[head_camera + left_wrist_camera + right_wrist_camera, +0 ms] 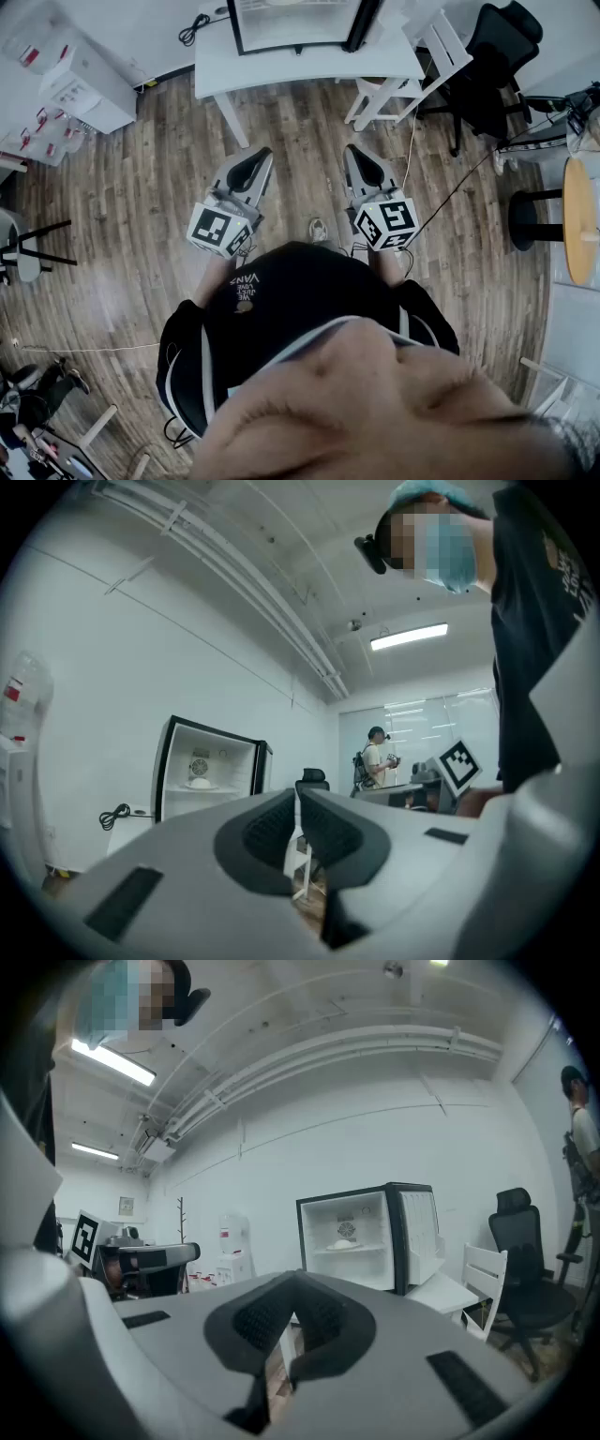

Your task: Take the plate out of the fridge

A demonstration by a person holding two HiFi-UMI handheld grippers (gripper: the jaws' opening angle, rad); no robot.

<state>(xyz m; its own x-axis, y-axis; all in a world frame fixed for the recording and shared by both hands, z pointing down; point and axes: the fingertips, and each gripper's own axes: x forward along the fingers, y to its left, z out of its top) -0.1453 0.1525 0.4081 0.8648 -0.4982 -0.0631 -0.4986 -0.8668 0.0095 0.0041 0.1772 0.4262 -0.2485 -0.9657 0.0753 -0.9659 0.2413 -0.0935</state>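
at the far left of the head view a white cabinet [89, 84] is seen against the wall, above a wooden floor [141, 206]. the left gripper [255, 161] is held level over that floor, and its jaws are pressed together with nothing between them, as is shown in the left gripper view [296, 797]. ahead of both grippers a white table [309, 66] is stood, and on it the fridge [295, 23] is set with its door [419, 1227] swung open to the right. the plate [200, 783] is seen resting on the shelf inside the fridge [208, 761], well apart from both grippers. the right gripper [360, 159] is held level beside the left one, its jaws likewise closed on nothing [294, 1286]. further right a white chair [427, 56] and a black office chair [497, 56] are placed.
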